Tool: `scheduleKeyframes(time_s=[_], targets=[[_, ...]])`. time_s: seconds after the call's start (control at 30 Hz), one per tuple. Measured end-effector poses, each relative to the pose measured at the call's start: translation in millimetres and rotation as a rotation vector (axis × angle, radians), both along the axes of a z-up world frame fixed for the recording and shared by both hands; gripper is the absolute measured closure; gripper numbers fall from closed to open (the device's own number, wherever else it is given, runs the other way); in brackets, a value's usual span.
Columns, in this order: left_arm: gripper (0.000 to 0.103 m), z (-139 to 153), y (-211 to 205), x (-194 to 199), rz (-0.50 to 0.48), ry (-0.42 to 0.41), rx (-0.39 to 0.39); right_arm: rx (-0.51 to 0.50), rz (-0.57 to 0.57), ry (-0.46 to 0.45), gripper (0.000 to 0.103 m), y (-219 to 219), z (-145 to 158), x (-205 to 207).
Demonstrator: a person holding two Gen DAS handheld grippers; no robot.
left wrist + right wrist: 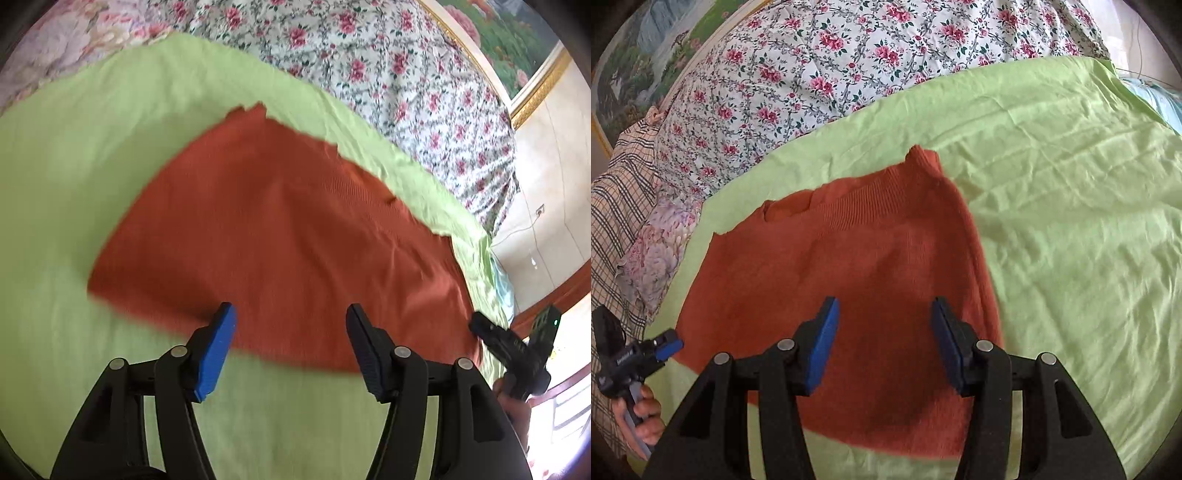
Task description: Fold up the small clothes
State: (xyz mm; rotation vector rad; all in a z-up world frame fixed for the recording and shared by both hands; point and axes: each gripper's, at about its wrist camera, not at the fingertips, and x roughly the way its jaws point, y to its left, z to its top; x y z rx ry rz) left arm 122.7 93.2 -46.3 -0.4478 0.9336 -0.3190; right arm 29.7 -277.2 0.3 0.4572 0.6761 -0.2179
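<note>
A rust-orange knit garment (288,236) lies flat on a light green sheet (74,184). In the right wrist view the garment (849,266) shows a ribbed band along its far edge. My left gripper (290,314) is open and empty, hovering over the garment's near edge. My right gripper (884,310) is open and empty above the garment's near right part. The right gripper also shows at the right edge of the left wrist view (480,326). The left gripper shows at the lower left of the right wrist view (666,345), held in a hand.
The green sheet (1071,221) covers a bed. A floral quilt (812,74) lies bunched along the far side. A plaid cloth (617,192) and a pale floral pillow (653,251) lie at the left. A framed painting (517,48) hangs on the wall.
</note>
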Motion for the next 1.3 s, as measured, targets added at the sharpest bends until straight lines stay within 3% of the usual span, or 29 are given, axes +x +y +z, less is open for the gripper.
scheduleKeyframes(time_s=[0.17, 0.3, 0.5, 0.8, 0.87, 0.93, 0.97, 1.0, 1.07, 1.2, 1.3], targets=[[0.035, -24.0, 7.2, -24.4, 0.035, 0.071, -0.056, -0.012, 0.03, 0.003, 0.049, 16.1, -0.1, -14.2], [0.034, -29.3, 12.7, -26.2, 0.063, 0.067, -0.098, 0.002, 0.036, 0.007, 0.049, 22.0, -2.8, -22.6], [0.031, -34.1, 26.5, -1.4, 0.15, 0.054, -0.139, 0.009, 0.062, 0.013, 0.048, 33.2, -5.5, -29.1], [0.03, -32.9, 31.3, 43.8, 0.234, 0.016, -0.088, 0.025, 0.087, 0.014, 0.048, 35.2, -7.4, -21.1], [0.037, -29.8, 30.4, 50.9, 0.248, 0.008, -0.063, 0.033, 0.088, 0.012, 0.048, 30.5, -7.3, -15.8], [0.064, -24.6, 27.6, 56.5, 0.252, -0.006, -0.045, 0.037, 0.084, 0.013, 0.048, 26.3, -6.9, -11.7], [0.083, -21.6, 25.7, 58.8, 0.25, -0.005, -0.045, 0.044, 0.083, 0.011, 0.048, 23.5, -6.5, -9.2], [0.091, -14.2, 21.8, 59.5, 0.252, -0.022, -0.05, 0.052, 0.082, 0.008, 0.048, 20.6, -5.9, -7.0], [0.092, 1.5, 9.2, 56.4, 0.23, -0.076, -0.023, 0.074, 0.083, 0.001, 0.048, 13.5, -5.0, -2.2], [0.093, 39.0, -54.1, 48.1, 0.069, -0.192, 0.096, 0.139, 0.1, -0.01, 0.048, -3.0, -2.5, 7.9], [0.093, 44.7, -102.0, 41.1, -0.049, -0.228, 0.131, 0.205, 0.126, -0.02, 0.048, -14.2, -1.5, 15.3]])
